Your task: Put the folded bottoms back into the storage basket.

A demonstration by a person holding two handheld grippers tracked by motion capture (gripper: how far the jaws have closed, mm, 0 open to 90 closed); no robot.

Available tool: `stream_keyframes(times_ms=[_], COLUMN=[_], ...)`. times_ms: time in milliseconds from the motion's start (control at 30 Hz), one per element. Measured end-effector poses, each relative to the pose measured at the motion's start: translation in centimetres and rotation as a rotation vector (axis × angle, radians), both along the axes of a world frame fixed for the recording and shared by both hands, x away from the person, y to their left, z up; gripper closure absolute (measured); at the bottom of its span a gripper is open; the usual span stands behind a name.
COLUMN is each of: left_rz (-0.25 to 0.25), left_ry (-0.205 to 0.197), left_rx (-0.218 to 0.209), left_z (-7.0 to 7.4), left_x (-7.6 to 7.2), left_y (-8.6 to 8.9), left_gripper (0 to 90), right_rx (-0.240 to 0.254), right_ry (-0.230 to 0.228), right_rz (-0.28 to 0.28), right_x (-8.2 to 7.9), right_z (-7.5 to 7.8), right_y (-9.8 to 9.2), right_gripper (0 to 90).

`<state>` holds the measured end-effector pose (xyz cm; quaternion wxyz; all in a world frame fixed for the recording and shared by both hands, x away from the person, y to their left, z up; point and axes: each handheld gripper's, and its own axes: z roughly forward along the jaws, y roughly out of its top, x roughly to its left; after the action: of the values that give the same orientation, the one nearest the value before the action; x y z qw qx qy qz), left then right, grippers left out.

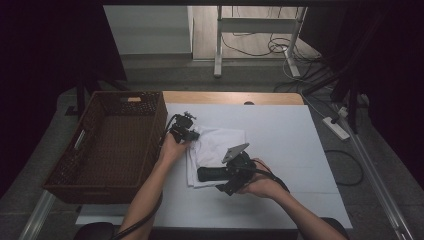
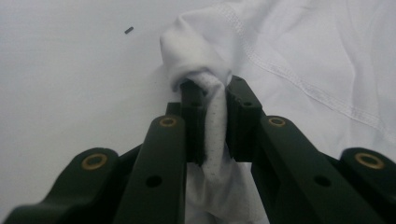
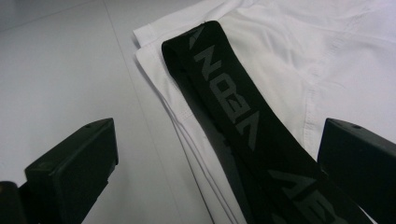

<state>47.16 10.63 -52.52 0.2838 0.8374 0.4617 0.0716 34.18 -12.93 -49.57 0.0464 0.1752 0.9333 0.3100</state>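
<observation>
White garment (image 2: 212, 116) between left jaws

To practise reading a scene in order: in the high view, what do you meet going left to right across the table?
Brown woven basket → left gripper, shut on the white garment → white garment → right gripper, fingers open → bare white table.
</observation>
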Motion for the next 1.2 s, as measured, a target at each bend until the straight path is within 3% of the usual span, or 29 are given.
stream_keyframes(times_ms=[300, 433, 533, 700, 767, 800, 833, 933, 1000, 1100, 1133, 1200], left_rz=[0.001, 0.002, 0.002, 0.003, 0.004, 0.004, 0.004, 0.004, 0.003, -0.002, -0.002, -0.002], left_ry=[0.002, 0.003, 0.004, 0.003, 0.002, 0.001, 0.0, -0.001, 0.0, -0.002, -0.002, -0.003], left_rx=[0.005, 0.002, 0.002, 0.004, 0.006, 0.008, 0.01, 0.013, 0.016, 0.032, 0.032, 0.037], left_z=[0.0, 0.0, 0.0, 0.0, 0.0, 0.1, 0.1, 0.1, 0.1, 0.2, 0.2, 0.2], left_x=[0.0, 0.0, 0.0, 0.0, 0.0, 0.0, 0.0, -0.1, 0.0, 0.0, 0.0, 0.0], left_y=[-0.1, 0.0, 0.0, -0.1, -0.1, -0.1, -0.2, -0.2, -0.2, -0.4, -0.4, -0.4], left_gripper=[79.0, 79.0, 78.9, 78.9, 78.9, 78.9, 78.9, 78.9, 78.9, 78.9, 78.9, 78.9], right_rx=[-0.035, -0.075, -0.099, -0.17, -0.17, -0.176, -0.176, -0.18, -0.208, -0.212, -0.212, -0.228], right_ry=[0.006, -0.007, -0.009, -0.07, -0.07, -0.077, -0.077, -0.093, -0.112, -0.104, -0.104, -0.121], right_rz=[0.07, 0.121, 0.125, 0.159, 0.167, 0.168, 0.168, 0.17, 0.169, 0.171, 0.171, 0.161], right_x=[0.3, 0.2, 0.3, 0.2, 0.2, 0.4, 0.4, 0.8, 1.0, 1.3, 1.3, 1.5], right_z=[-1.2, -1.8, -2.2, -2.7, -2.7, -2.5, -2.5, -2.1, -1.9, -1.8, -1.8, -1.6], right_y=[1.0, 2.0, 2.3, 2.8, 2.8, 2.7, 2.7, 2.4, 2.4, 2.6, 2.6, 2.7], right_gripper=[1.6, 5.0, 5.8, 8.1, 9.7, 16.8, 16.8, 32.2, 38.1, 50.9, 50.9, 61.7])
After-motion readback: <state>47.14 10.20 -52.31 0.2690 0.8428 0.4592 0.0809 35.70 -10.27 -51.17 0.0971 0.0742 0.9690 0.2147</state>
